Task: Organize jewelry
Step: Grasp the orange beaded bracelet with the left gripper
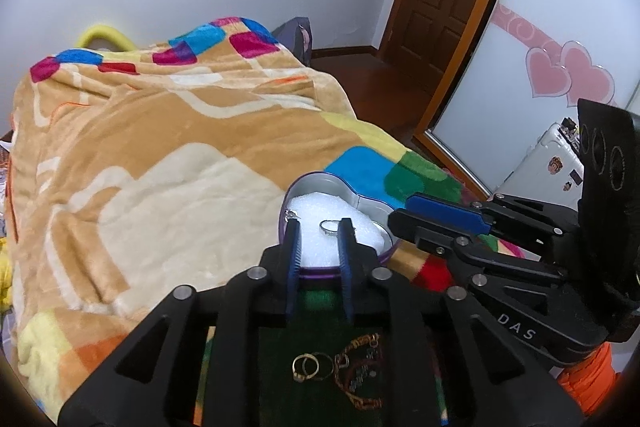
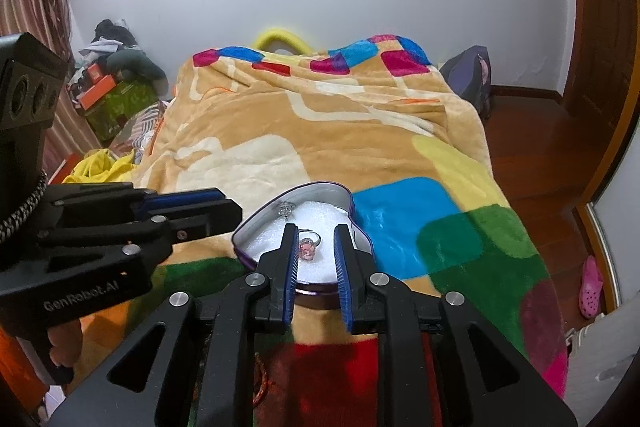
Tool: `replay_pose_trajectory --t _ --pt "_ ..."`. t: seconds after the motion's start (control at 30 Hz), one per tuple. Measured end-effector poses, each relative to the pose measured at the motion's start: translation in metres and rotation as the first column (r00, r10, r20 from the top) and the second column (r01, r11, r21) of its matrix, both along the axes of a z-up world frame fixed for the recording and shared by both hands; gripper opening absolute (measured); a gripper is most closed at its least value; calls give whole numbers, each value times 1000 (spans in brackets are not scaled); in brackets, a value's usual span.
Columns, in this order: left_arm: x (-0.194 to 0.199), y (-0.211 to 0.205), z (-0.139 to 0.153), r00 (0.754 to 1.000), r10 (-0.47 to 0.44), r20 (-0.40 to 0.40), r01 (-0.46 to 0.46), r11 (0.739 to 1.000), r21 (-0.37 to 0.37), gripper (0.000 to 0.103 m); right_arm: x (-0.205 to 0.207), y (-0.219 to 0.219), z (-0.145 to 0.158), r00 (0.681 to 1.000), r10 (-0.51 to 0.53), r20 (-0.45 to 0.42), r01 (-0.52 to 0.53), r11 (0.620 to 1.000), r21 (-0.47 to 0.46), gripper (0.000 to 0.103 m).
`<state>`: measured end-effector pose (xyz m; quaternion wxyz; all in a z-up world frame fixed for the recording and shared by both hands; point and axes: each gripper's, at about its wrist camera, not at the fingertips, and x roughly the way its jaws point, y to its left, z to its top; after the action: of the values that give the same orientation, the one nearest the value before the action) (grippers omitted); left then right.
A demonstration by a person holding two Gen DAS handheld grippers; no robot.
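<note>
Both grippers hover part-open and empty over a heart-shaped tin [image 2: 362, 227] on the bed blanket [image 1: 160, 147], a pink-stoned ring [image 2: 307, 247] lying loose on its white padding between the right gripper [image 2: 316, 247] jaws and a silver earring [image 2: 286, 209] beyond them, while the left gripper [image 1: 319, 241] must likely next drop back for the rings [image 1: 308, 367] and bracelets [image 1: 360, 371] beneath it.
</note>
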<state>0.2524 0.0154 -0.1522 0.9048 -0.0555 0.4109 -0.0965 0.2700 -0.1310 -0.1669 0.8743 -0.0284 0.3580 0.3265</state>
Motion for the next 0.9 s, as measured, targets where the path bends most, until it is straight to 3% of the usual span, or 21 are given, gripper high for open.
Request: replay_pose_trajectory --t 0.37,0.47,0.57,0.9 --pt "-44 1 17 1000 3 18 -4 999 49 25 -30 -13 15 1000 -13 27 13 1000 -8 21" --pt "-53 3 14 1000 9 1 -9 999 49 25 -38 -16 16 999 -19 27 20 1000 -13 27" --pt "-64 3 6 1000 11 -28 -10 999 43 25 -45 -19 14 999 -30 27 31 999 -17 35" --pt "-81 -5 -33 989 10 -150 -11 1000 -5 25 -63 -30 -3 999 -47 -10 46 998 -42 36"
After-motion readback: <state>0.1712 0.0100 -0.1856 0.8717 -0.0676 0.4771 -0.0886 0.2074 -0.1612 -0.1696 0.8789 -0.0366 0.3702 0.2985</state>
